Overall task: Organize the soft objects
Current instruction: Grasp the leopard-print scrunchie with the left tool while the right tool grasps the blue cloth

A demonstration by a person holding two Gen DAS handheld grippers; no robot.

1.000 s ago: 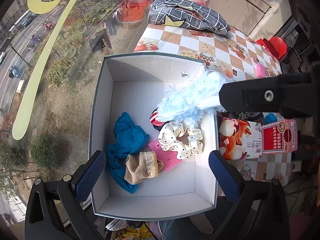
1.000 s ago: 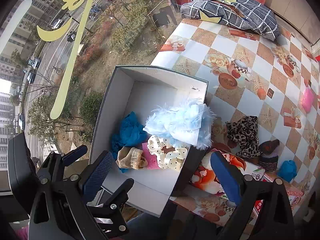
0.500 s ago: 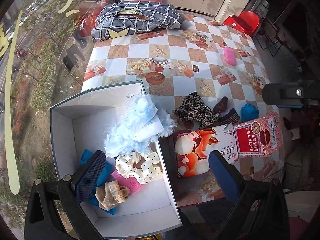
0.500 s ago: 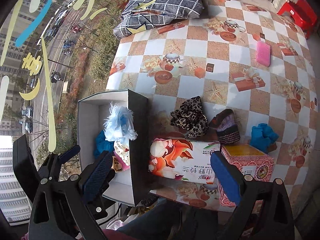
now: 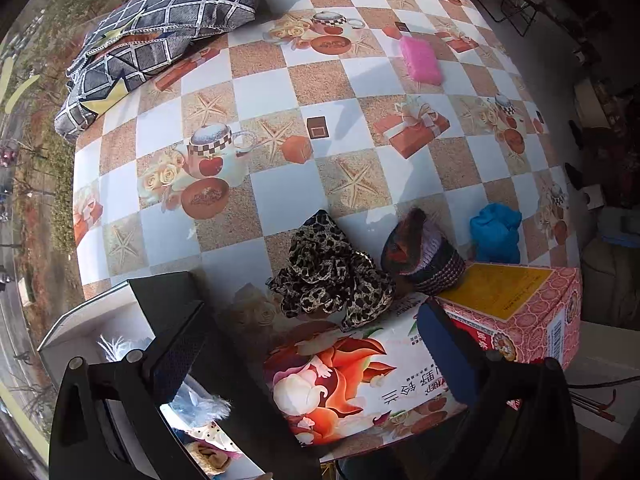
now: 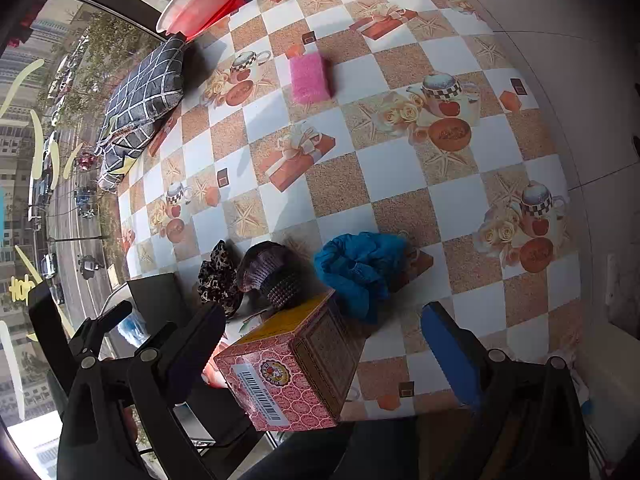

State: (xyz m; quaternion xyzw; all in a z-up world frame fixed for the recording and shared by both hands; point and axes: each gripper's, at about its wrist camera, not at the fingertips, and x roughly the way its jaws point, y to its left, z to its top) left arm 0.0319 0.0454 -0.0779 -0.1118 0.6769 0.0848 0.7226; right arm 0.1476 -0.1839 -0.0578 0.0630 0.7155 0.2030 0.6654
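Left hand-held gripper (image 5: 312,360) wide apart, empty, above flower-printed carton (image 5: 352,376); right hand-held gripper (image 6: 332,344) likewise (nothing gripped), facing crumpled blue cloth (image 6: 360,268) on checkered counter (image 6: 400,168).

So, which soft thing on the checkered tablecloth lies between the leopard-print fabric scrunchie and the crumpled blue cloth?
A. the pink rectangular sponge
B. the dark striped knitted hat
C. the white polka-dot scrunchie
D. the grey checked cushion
B: in the right wrist view the dark striped knitted hat sits between the leopard-print fabric scrunchie and the crumpled blue cloth, just behind the pink patterned box.
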